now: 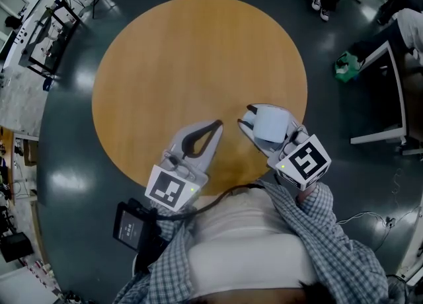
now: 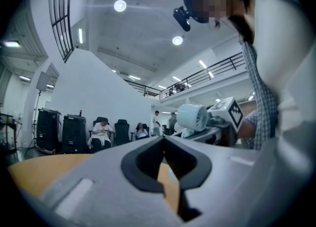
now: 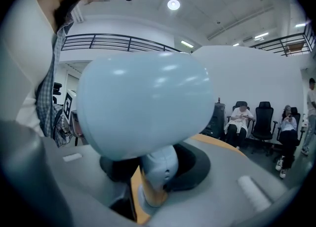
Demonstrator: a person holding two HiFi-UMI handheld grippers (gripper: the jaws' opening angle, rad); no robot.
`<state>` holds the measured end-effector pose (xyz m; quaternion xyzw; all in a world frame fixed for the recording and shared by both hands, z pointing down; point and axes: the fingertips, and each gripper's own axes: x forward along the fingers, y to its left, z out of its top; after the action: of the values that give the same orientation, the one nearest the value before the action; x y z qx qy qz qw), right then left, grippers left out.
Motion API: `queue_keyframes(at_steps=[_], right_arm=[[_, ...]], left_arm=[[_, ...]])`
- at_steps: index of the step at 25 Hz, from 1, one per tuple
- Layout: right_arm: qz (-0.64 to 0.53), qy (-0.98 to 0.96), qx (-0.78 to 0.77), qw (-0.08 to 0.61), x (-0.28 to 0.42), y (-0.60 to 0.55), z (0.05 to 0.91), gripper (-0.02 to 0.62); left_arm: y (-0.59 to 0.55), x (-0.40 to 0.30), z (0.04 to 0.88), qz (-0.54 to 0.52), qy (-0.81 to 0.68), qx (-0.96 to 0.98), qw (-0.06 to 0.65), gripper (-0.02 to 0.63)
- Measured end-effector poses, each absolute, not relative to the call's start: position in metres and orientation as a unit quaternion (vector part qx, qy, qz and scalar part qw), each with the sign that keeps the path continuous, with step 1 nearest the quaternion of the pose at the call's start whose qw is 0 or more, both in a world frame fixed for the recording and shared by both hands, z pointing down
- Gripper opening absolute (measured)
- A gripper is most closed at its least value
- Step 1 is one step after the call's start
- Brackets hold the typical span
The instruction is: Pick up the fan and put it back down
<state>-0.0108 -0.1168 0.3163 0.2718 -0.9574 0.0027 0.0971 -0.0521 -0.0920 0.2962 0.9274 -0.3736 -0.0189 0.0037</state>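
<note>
Gripping fan [image 1: 269, 123] stem: right gripper [image 1: 246, 118] | left gripper [image 1: 216, 125] clenched, empty | both over table [image 1: 165, 51] near edge

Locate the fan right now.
Head view, right side: the fan is clamped in the right gripper, over the near edge of the round table.

Open table top [image 1: 165, 51] ahead, fan [image 1: 271, 124] filling right gripper [image 1: 246, 116] jaws, left gripper [image 1: 217, 125] just beside
</note>
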Motion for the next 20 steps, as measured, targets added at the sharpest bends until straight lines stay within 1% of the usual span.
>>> queue_keyframes(at_steps=[12,20], right_arm=[[0.006,-0.955,0.287,0.077,-0.011,-0.117,0.307,0.137],[0.000,-0.956,0.283,0.076,-0.011,-0.116,0.303,0.137]], left_arm=[[-0.091,-0.054,0.294,-0.021,-0.366,0.930,0.003,0.000],[-0.090,-0.053,0.293,-0.025,-0.367,0.930,0.002,0.000]])
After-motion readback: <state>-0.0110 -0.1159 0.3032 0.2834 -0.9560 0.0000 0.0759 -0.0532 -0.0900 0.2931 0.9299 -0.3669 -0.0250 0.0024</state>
